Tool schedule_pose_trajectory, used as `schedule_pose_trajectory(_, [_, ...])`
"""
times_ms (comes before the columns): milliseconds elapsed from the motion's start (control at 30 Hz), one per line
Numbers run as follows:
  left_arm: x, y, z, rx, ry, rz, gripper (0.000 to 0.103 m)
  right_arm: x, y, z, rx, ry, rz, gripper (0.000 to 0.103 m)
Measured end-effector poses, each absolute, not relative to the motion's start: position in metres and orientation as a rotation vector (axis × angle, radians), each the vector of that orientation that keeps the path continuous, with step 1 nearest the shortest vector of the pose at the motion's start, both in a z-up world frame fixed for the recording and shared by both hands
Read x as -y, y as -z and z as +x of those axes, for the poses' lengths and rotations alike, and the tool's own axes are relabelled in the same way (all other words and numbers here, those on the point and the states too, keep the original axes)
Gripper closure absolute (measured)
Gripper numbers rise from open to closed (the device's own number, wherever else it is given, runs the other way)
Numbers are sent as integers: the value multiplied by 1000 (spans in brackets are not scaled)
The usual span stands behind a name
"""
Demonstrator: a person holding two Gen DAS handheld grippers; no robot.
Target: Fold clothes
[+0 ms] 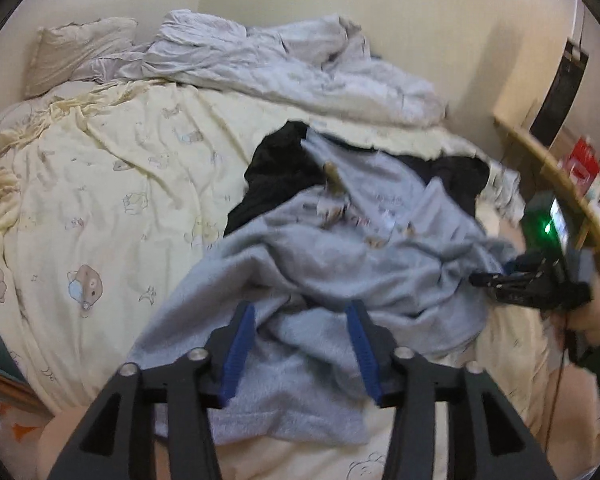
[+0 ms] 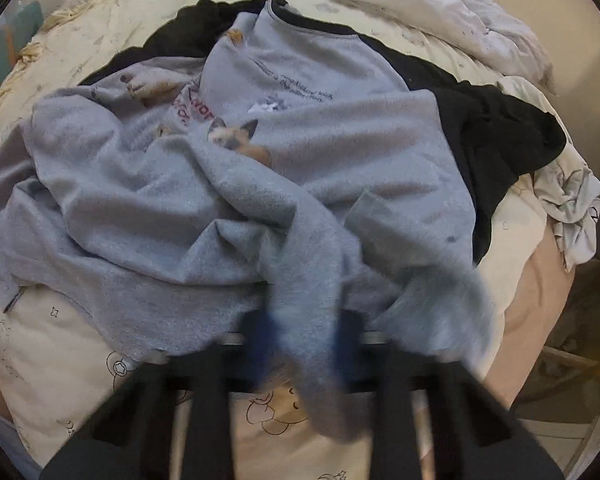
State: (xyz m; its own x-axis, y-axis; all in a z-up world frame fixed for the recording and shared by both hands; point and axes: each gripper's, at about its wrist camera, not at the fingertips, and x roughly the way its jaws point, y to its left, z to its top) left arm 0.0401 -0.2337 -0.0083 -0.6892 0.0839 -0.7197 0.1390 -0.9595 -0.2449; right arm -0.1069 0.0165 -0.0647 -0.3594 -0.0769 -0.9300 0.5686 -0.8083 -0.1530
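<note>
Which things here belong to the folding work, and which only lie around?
Belong to the job:
- grey sweatshirt
- black garment
- right gripper, shut on a fold of the sweatshirt
- left gripper, open

Just lying about:
- cream bedsheet
- crumpled duvet
- pillow

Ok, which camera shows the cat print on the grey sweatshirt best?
The right wrist view: the cat print faces the camera, unfolded enough to read, on the grey sweatshirt. The left wrist view shows only blurred tan patches.
</note>
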Motion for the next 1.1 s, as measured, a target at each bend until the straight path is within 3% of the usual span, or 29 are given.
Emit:
schedule_pose_trajectory(333, [255, 16, 36, -630, 2798, 1220, 45, -78, -57, -22, -555, 2213, 1304, 98])
schedule_pose_trajectory(433, [253, 18, 32, -633, 2802, 1232, 45, -92, -72, -3, -532, 2173, 1337, 98])
schedule_pose_trajectory(633, [243, 21, 27, -582, 2819, 1269, 45, -140, -19, -17, -370, 2228, 1518, 98])
schedule_pose_trajectory(800, [233, 25, 26, -494, 2816, 1313, 45, -164, 20, -87, -293, 2452, 1571, 97])
schedule_pose_trajectory(933, [226, 25, 28, -427, 2822, 1323, 44, -174, 42, -143, -104, 2470, 1650, 96])
schedule_pose_trajectory(1100, [221, 27, 27, -384, 2814, 1351, 44, -168, 50, -153, -99, 2407, 1701, 93])
